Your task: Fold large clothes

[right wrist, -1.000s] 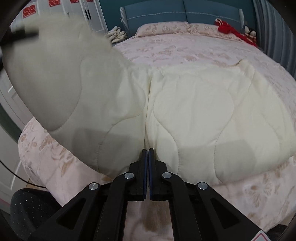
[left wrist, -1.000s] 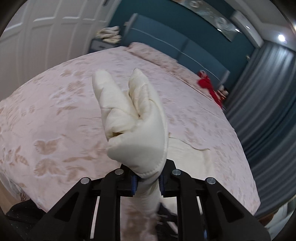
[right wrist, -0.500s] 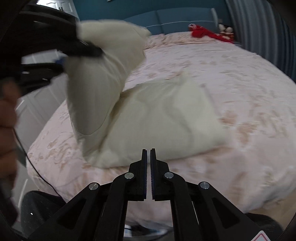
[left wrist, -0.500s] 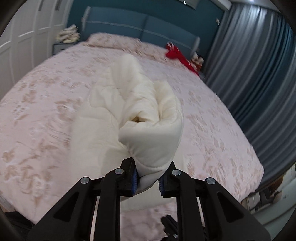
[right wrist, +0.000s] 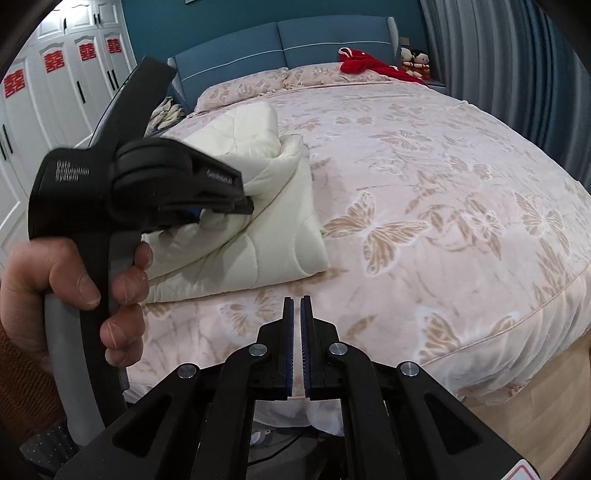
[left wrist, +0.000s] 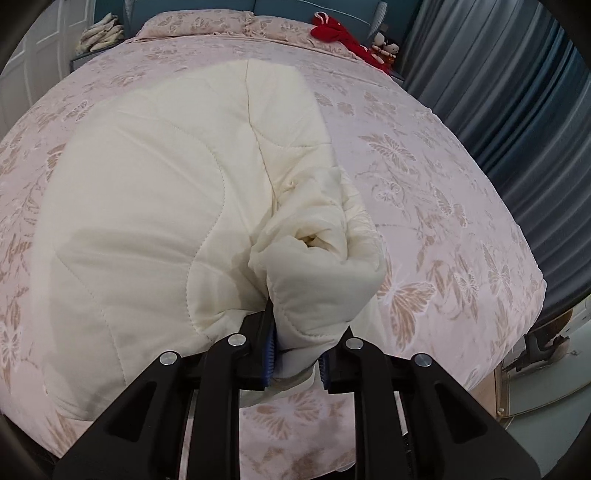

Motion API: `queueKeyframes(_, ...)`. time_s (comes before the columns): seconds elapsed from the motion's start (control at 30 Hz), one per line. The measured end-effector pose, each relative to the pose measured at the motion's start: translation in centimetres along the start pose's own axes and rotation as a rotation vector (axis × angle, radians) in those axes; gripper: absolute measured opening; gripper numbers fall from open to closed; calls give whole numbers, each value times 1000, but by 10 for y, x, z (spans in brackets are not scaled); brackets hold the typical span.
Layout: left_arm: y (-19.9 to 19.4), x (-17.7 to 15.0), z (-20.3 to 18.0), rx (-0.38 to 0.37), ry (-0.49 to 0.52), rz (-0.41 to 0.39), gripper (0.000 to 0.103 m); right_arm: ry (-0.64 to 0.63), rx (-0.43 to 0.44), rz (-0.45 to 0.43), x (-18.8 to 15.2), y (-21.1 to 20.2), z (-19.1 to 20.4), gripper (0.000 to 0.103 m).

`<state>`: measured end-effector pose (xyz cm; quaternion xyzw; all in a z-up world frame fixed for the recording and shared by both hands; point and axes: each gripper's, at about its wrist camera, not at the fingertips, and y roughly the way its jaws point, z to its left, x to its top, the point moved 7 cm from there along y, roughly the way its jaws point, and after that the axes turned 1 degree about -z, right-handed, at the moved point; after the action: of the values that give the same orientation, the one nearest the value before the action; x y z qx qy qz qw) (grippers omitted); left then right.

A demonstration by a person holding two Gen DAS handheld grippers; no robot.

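A cream quilted garment [left wrist: 155, 206] lies folded on the pink bed [left wrist: 424, 192]. My left gripper [left wrist: 297, 354] is shut on a bunched corner of the garment [left wrist: 325, 280] and holds it low over the folded stack. In the right wrist view the garment [right wrist: 273, 206] lies at the bed's left side, with the left gripper [right wrist: 225, 206] clamped on its near edge. My right gripper [right wrist: 297, 314] is shut and empty, off the bed's near edge, to the right of the garment.
A red cloth [right wrist: 365, 66] and two dolls [right wrist: 415, 59] lie by the blue headboard [right wrist: 295, 40]. White wardrobes [right wrist: 55, 96] stand left and blue curtains [right wrist: 517, 66] right. A folded pile [left wrist: 98, 33] sits on the nightstand.
My left gripper has swung the held corner over and down onto the rest of the garment. My right gripper has drawn back from the garment, shut and empty.
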<state>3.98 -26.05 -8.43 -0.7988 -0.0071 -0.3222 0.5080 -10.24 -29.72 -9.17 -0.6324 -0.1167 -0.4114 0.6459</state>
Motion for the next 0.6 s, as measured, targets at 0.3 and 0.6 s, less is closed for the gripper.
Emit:
queueKeyframes(0.3,-115,7,26,-46,-5,-198,81,-66,35,-113,46,-30,6,32)
queueKeyframes(0.6,-75,-40,108,137,-15,-22,81,-70,140,-183,117,-9,45,60)
